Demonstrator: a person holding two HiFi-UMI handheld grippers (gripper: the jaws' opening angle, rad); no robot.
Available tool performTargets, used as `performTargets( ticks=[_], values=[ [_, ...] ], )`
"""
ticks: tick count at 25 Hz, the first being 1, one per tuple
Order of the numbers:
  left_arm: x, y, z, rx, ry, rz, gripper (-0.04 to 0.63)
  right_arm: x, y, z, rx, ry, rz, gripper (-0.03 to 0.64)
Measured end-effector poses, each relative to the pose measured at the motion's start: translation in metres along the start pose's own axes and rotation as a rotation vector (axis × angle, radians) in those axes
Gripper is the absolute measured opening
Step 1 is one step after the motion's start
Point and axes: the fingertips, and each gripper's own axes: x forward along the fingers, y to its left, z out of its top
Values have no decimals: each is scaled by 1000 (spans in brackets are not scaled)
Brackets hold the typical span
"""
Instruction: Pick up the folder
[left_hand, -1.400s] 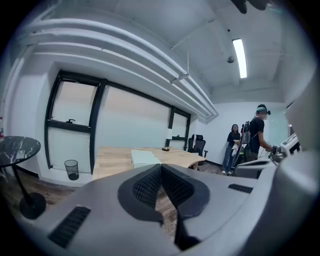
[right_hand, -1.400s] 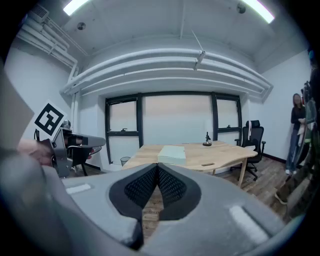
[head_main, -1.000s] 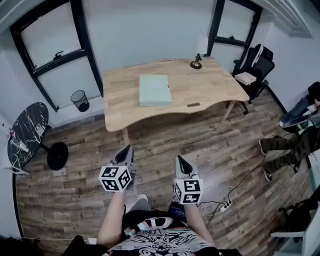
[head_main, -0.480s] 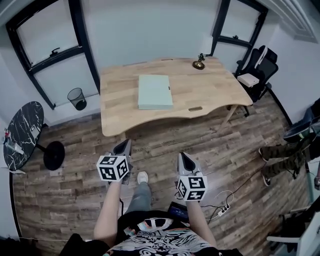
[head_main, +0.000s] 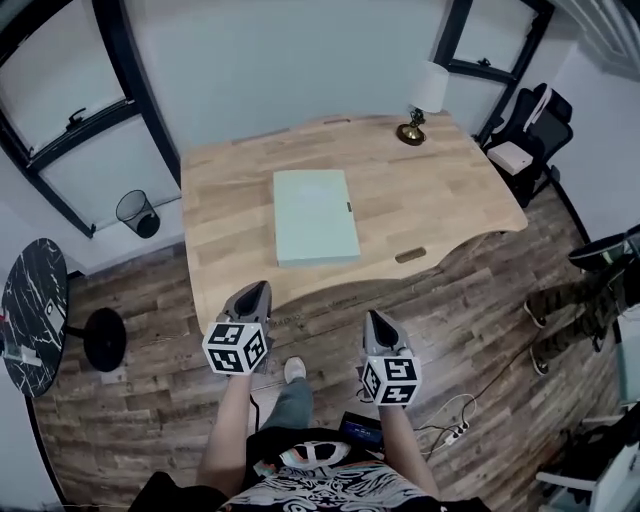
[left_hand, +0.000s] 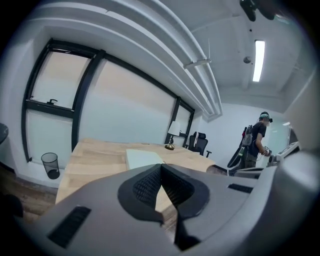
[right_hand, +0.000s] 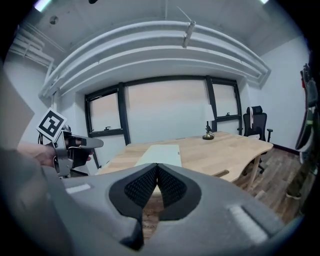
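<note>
A pale green folder lies flat in the middle of the wooden desk. It shows in the left gripper view as a light slab and in the right gripper view too. My left gripper hovers at the desk's front edge, shut and empty. My right gripper is shut and empty as well, just short of the edge, right of the left one. Both point toward the folder from in front. In each gripper view the jaws meet with nothing between them.
A brass lamp with a white shade stands at the desk's far right corner. A black office chair sits to the right, a wire bin and a round dark side table to the left. A person stands far right.
Both grippers have moved forward toward the desk, from over the open floor to its front edge. The desk and folder now look nearer and larger. Jaws stayed shut.
</note>
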Motion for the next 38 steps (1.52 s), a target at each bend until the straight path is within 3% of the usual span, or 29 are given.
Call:
performTargets(
  ticks=[6,13,25,38],
  values=[
    [95,58,33,6,57,-21,6,108,-17,33,35,38,-43,5],
    [161,104,48,-9,85,-15,6,168,-46,51,70,61,-125,5],
    [198,102,62,-71,64,-79,6,186,-66,66,91,48,-162,5],
    [214,110,59,-79,70,-33,6,211,-79,75,111,18,-127,5]
  ],
)
